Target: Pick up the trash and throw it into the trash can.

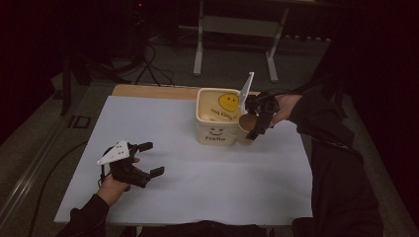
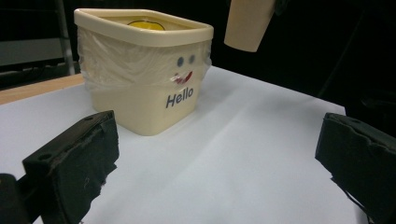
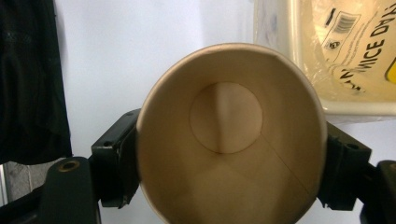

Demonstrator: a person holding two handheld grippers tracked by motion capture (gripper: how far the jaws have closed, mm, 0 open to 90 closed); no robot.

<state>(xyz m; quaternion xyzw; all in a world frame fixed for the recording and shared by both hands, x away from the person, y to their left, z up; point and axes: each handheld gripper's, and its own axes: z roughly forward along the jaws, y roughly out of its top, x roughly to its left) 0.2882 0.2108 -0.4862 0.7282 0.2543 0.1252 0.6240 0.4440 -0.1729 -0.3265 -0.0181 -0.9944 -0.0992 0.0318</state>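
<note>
A cream plastic tub (image 1: 216, 118) with a smiley face and the word "Hello" stands on the white table (image 1: 197, 173) at the back centre; it also shows in the left gripper view (image 2: 140, 84) and the right gripper view (image 3: 345, 56). My right gripper (image 1: 254, 126) is shut on a brown paper cup (image 1: 245, 123), held in the air beside the tub's right side. The right gripper view looks down into the empty cup (image 3: 229, 135); the left gripper view shows the cup (image 2: 247, 23) hanging above the table. My left gripper (image 1: 150, 159) rests open near the table's front left, nothing between its jaws.
A wooden strip (image 1: 153, 91) edges the table's far side. Behind it stand a metal frame (image 1: 234, 39) and cables (image 1: 148, 69) on the dark floor. The person's dark sleeve (image 1: 336, 148) lies along the table's right edge.
</note>
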